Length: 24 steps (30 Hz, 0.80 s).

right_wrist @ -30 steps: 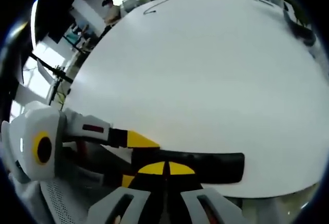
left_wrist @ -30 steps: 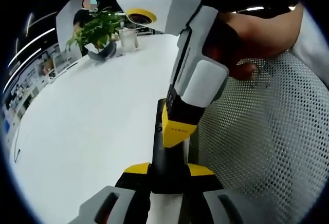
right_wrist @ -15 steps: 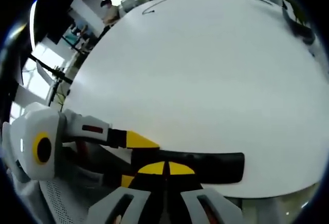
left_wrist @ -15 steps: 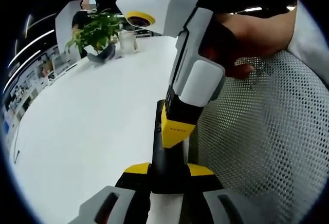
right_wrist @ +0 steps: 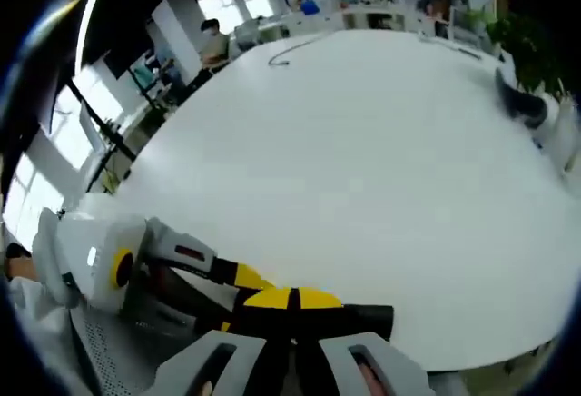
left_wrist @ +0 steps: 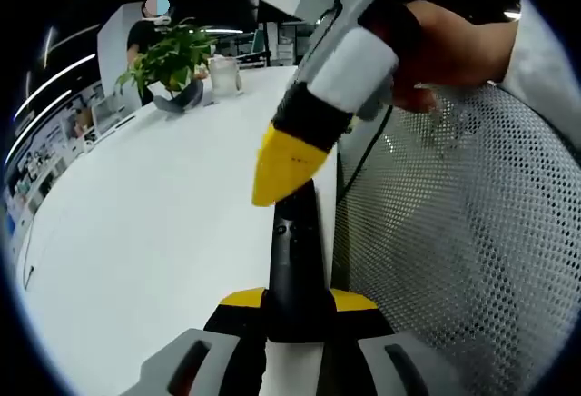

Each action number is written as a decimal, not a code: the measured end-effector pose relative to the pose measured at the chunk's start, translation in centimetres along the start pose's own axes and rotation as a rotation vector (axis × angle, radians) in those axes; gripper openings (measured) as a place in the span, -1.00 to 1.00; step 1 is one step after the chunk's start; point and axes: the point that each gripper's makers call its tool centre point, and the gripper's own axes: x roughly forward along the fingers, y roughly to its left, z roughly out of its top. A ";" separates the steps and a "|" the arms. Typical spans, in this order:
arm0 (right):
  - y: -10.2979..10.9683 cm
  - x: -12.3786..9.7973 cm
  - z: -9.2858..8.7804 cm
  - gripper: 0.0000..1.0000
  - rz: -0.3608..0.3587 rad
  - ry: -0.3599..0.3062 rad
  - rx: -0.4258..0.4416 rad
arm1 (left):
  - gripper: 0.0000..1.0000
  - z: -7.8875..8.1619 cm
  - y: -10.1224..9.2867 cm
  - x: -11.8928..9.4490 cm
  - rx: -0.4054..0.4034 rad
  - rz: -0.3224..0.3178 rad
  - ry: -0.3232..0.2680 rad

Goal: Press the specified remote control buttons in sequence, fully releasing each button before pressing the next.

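Left claw (left_wrist: 295, 301) clenched on the black remote control (left_wrist: 295, 251), gripping its near end; the remote points forward along the white counter (left_wrist: 154, 223) edge. Right claw (left_wrist: 277, 173), seen in the left gripper view, has yellow tips pressed together, no gap, tilted down and hovering just above the remote's far part; contact can't be told. A hand (left_wrist: 454, 51) holds it. White mesh chair back (left_wrist: 472, 260) sits right of the remote. Far on the counter: potted plant (left_wrist: 172, 60) and a glass jar (left_wrist: 224, 76) beside it. In the right gripper view the right claw (right_wrist: 292, 301) sits over the remote (right_wrist: 363, 319), left claw (right_wrist: 245, 280) beside it.
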 end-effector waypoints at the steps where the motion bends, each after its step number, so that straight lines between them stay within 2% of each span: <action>1: -0.1 -1.0 1.1 -1.00 0.002 -0.072 -0.007 | -0.51 0.0 0.0 0.0 0.000 0.000 0.002; 2: -0.5 -1.9 2.3 -1.00 -0.011 -0.145 -0.015 | -0.51 0.0 0.0 0.0 0.000 0.001 0.003; 5: -1.9 -3.8 3.4 -1.00 -0.074 -0.217 -0.039 | -0.51 0.0 0.0 0.0 -0.002 0.002 0.006; 8: -3.7 -6.0 4.6 -0.97 -0.131 -0.339 -0.028 | -0.51 0.0 0.0 0.1 -0.001 0.001 0.008; 9: -4.2 -6.2 4.6 -0.92 -0.144 -0.352 -0.032 | -0.51 0.0 0.0 0.1 0.000 0.000 0.008; 11: -5.4 -6.6 3.9 -0.84 -0.176 -0.337 -0.015 | -0.51 0.0 0.0 0.1 -0.001 -0.001 0.012; 13: -5.7 -7.6 5.1 -0.71 -0.193 -0.411 0.008 | -0.51 0.1 0.0 0.1 0.000 -0.002 0.025; 14: -5.7 -8.3 5.9 -0.64 -0.217 -0.440 -0.027 | -0.51 0.1 0.0 0.1 0.000 -0.002 0.029; 16: -6.0 -9.0 6.5 -0.51 -0.277 -0.458 -0.104 | -0.51 0.0 0.0 0.1 0.002 -0.003 0.034; 18: -6.6 -9.5 6.8 -0.34 -0.350 -0.459 -0.210 | -0.51 0.0 0.0 0.1 0.003 -0.003 0.035; 19: -6.8 -9.7 6.9 -0.25 -0.370 -0.464 -0.235 | -0.51 0.0 0.0 0.1 0.004 -0.004 0.035; 24: -9.0 -10.8 7.2 0.09 -0.369 -0.510 -0.215 | -0.51 -0.1 0.0 0.0 0.019 -0.022 0.046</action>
